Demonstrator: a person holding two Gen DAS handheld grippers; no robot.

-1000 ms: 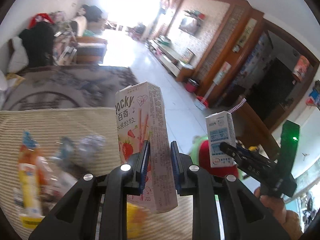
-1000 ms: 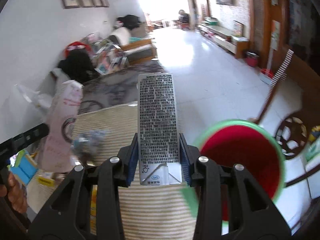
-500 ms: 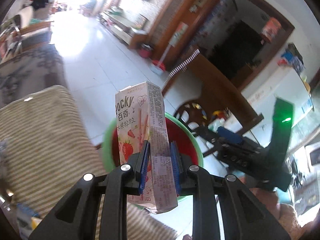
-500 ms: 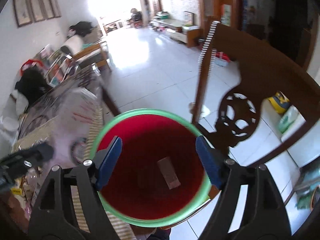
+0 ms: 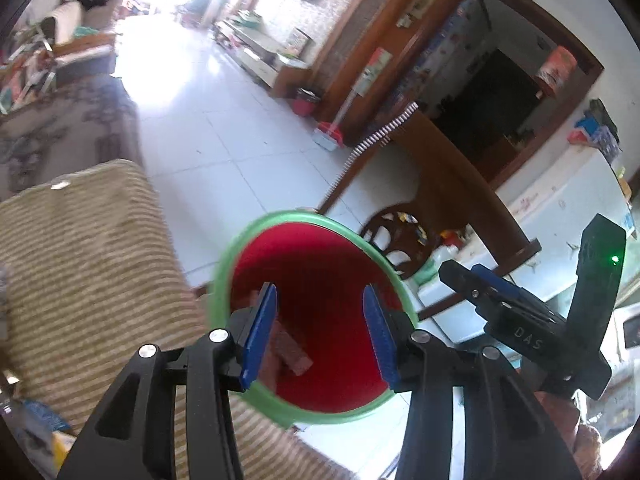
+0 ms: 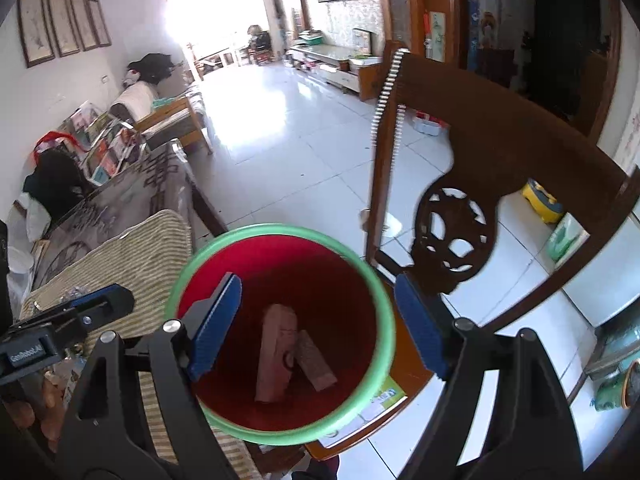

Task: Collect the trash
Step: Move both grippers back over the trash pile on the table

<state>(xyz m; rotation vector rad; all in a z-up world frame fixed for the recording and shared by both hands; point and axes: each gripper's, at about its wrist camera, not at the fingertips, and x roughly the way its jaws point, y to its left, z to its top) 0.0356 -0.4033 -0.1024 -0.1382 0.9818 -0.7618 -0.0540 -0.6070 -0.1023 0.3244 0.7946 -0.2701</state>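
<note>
Right wrist shows two boxes in bucket; left blurs them; both claws released.

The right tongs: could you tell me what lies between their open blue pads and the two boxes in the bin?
Nothing; the right wrist view shows only bare red bin interior above the two boxes.

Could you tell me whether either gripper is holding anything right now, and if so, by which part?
Nothing is held. The left gripper and right gripper are both open above the red bucket.
</note>
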